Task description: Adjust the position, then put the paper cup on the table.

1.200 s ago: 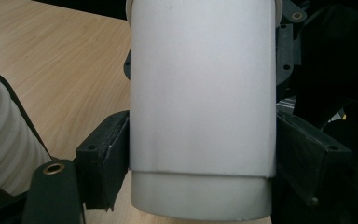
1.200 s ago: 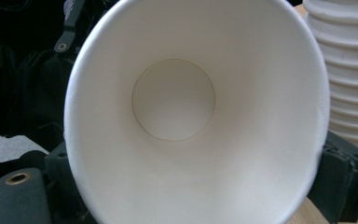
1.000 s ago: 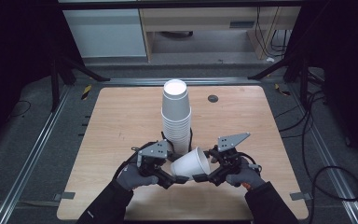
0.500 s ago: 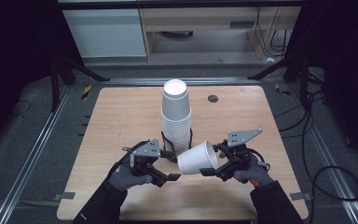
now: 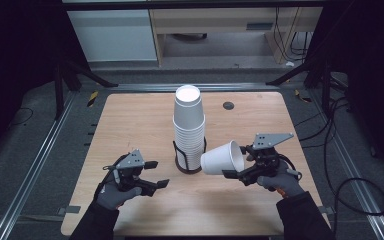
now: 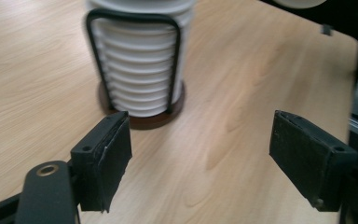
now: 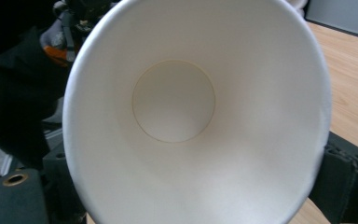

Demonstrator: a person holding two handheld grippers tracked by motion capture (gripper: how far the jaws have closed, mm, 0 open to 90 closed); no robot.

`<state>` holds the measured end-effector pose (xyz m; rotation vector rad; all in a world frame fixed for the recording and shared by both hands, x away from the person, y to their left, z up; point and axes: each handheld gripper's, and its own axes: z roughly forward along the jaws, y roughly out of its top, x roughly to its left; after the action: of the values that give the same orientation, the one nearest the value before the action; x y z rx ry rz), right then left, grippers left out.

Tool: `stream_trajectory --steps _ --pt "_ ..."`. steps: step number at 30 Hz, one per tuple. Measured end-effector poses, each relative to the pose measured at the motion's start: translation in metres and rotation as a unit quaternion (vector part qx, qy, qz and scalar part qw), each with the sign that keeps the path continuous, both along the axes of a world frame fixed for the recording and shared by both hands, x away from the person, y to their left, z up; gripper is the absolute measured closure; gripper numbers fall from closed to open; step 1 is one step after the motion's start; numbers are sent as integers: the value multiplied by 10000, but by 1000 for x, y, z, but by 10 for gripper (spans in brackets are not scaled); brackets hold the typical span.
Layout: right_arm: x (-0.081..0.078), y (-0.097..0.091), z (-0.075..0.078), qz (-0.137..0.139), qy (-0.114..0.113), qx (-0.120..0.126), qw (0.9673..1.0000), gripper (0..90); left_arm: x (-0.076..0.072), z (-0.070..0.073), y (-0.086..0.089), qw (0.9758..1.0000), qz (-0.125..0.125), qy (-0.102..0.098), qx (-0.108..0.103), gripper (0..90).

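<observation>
Since a second ago the left claw has released the paper cup and drawn back, jaws wide apart. The right claw alone grasps the cup, lifted above the table beside the cup stack, ready for stacking.

This looks like a lab set up for recording, not a home or a shop. A bare wooden table stands alone on grey floor mats, flanked on both long sides by metal rails laid along the floor. Black stand legs splay out beyond the table's far corners, and loose cables trail over the floor to the right. Past the far edge sits a plain pale cabinet, with dark surroundings closing in on all sides.
</observation>
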<state>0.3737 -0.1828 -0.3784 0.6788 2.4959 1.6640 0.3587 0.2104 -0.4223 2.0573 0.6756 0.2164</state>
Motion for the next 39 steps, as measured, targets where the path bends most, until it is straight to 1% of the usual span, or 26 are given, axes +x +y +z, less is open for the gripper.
stream_trajectory --steps 2,4,5,6,8,10,11,13,16,18,19,20,22,24,29,34,37,38,39 --pt "1 -2 2 -113 -27 -88 9999 117 3 -2 2 9999 148 6 -3 202" --pt "3 -5 4 -269 -17 -180 9995 116 5 -4 4 9996 273 -7 68 202" --pt "4 -7 5 -404 -13 -233 9989 116 6 -5 5 9995 308 7 52 202" --pt "5 -8 5 -471 -5 -249 9986 116 7 -6 7 9994 338 18 67 202" --pt "6 -12 6 -695 12 -292 9972 116 9 -7 9 9990 438 -8 129 202" --pt "8 -16 6 -878 46 -318 9956 116 10 -8 10 9985 523 -10 136 201" --pt "8 -18 6 -1013 13 -403 9940 116 10 -8 11 9985 543 9 120 202" --pt "9 -21 6 -1116 3 -495 9925 115 11 -9 13 9982 589 -2 135 202" --pt "9 -25 6 -1347 -45 -635 9888 115 13 -9 14 9975 688 -1 135 201" --pt "10 -28 7 -1453 -20 -720 9868 115 14 -10 16 9967 792 -42 198 200" --pt "11 -30 7 -1526 -32 -760 9854 115 14 -10 16 9963 838 -45 192 201" --pt "11 -30 8 -1537 -10 -797 9849 115 15 -11 17 9958 890 -27 206 201" --pt "12 -32 9 -1652 -13 -895 9822 114 16 -12 18 9951 961 -11 223 202" --pt "13 -35 10 -1739 2 -910 9805 114 16 -13 19 9948 993 6 212 202" --pt "20 -43 14 -2052 30 -1062 9729 114 18 -15 19 9946 1005 52 253 199" --pt "27 -48 17 -2244 31 -1212 9669 113 18 -17 18 9942 1023 74 333 198" --pt "32 -52 20 -2397 53 -1306 9620 113 19 -18 19 9940 1031 103 353 198" --pt "34 -52 20 -2428 66 -1325 9610 113 20 -19 19 9939 1032 123 377 198" --pt "36 -54 22 -2485 69 -1369 9589 113 21 -19 19 9937 1046 136 381 198"
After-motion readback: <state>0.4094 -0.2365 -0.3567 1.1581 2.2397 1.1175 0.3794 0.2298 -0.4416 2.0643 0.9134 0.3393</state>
